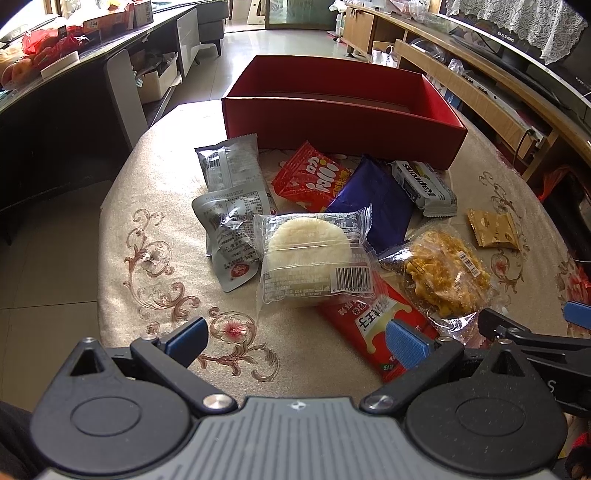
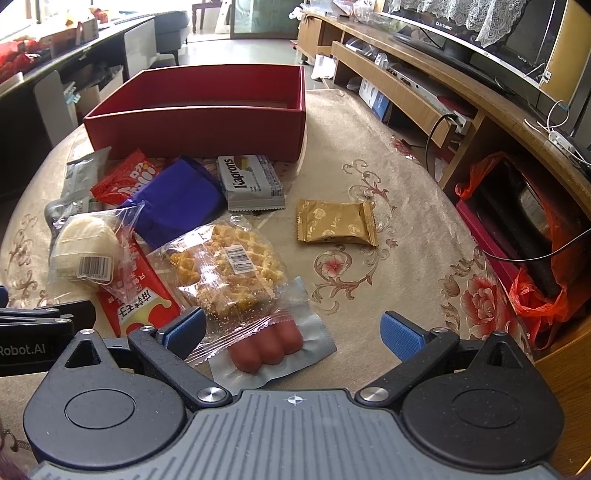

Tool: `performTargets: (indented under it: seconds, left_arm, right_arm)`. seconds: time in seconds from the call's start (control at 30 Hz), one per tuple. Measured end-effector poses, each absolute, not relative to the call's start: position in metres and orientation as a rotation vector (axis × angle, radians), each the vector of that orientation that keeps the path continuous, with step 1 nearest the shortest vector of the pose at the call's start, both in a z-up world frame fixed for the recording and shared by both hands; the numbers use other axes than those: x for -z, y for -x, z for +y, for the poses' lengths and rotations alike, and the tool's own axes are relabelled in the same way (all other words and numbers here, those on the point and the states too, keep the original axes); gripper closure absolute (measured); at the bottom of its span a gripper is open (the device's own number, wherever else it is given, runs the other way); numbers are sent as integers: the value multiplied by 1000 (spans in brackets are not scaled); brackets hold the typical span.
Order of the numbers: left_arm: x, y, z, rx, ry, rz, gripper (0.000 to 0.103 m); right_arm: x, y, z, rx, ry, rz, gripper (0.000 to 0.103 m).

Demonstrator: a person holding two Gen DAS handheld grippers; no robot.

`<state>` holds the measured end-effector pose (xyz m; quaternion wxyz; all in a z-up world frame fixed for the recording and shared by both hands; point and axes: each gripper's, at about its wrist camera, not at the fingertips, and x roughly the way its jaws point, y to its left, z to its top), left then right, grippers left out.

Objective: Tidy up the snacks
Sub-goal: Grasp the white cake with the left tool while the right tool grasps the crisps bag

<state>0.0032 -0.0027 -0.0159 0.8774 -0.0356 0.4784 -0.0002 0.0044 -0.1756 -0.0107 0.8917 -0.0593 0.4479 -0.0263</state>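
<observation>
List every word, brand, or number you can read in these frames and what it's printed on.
"Kaprons": grey wafer pack near the red box.
"Robot.AI": side of the left gripper, seen from the right wrist.
Chinese characters on the long red packet: present, not transcribed.
Barcode digits on the rice cake wrapper: too small.
TV bezel text: too blurred.

Snack pile (image 2: 177,236) crowded cloth before red box (image 2: 195,133); box interior lay open; bare cloth (image 2: 388,258) right of gold packet (image 2: 336,221).
</observation>
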Motion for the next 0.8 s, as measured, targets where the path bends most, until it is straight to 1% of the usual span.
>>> performTargets:
  seconds: [0.3,0.4,0.57,0.63,0.7,0.8]
  left_arm:
    - [9,-11,6,1,114,995,4]
    - [8,-14,12,-10,134,997,4]
    - [10,-20,21,-17,163,1010,4]
    - [11,-22,23,-24,167,1013,4]
    - [12,-24,25,-31,173,1017,4]
    - [13,-26,28,-35,188,1026,4]
  right_arm:
    - [8,-21,-176,-54,119,952,1]
    - [8,-30,-167,-120,173,957,1]
    - [19,-50,-154,-206,195,1020,2]
    - [26,-57,-150,-219,209,1043,5]
    - [33,-64,-148,-223,226,1069,18]
    - [39,-74,-151,-220,195,1106,21]
